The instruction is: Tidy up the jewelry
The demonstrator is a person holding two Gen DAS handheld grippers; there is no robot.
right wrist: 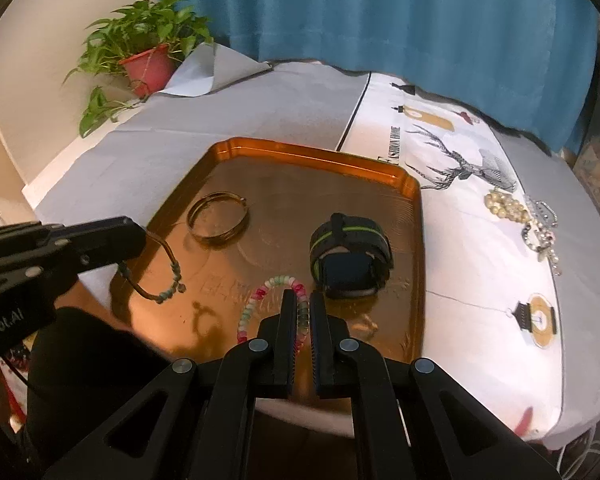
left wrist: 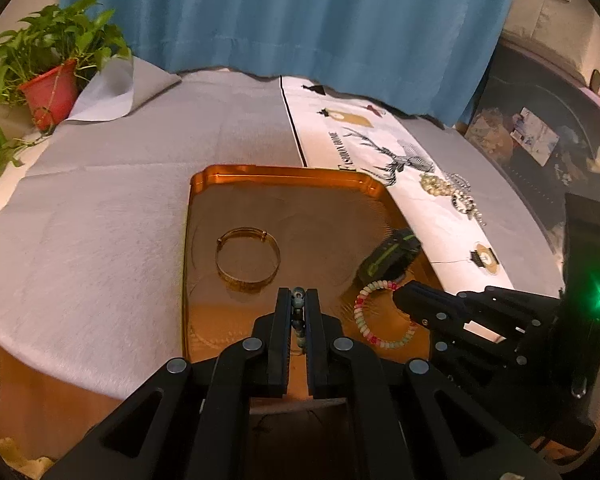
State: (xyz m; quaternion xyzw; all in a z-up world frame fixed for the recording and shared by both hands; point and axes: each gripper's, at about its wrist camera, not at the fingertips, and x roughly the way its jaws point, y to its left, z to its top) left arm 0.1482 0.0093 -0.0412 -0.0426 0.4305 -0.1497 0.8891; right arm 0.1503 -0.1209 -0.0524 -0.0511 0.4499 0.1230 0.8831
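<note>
Where the grey cloth (left wrist: 100, 208) covers the table, we note a potted plant (right wrist: 148, 52) at the far left corner. On the cloth sits an amber tray (right wrist: 312, 156). Within it, at left, lies a gold bangle (right wrist: 218, 220). Our left gripper (left wrist: 299, 300) is clamped on a brown cord bracelet with blue-green beads (right wrist: 160, 276), which hangs over the tray's left edge. Our right gripper (right wrist: 304, 304) is closed on a pink, white and green beaded bracelet (right wrist: 260, 300); whether this bracelet rests on the tray floor or is slightly lifted, we cannot tell. Just beyond it stands a black watch with a green stripe (right wrist: 350, 256). Right of the tray, on the printed white runner (right wrist: 480, 280), a heap of pearl and chain jewelry (right wrist: 520, 216) lies well apart.
</note>
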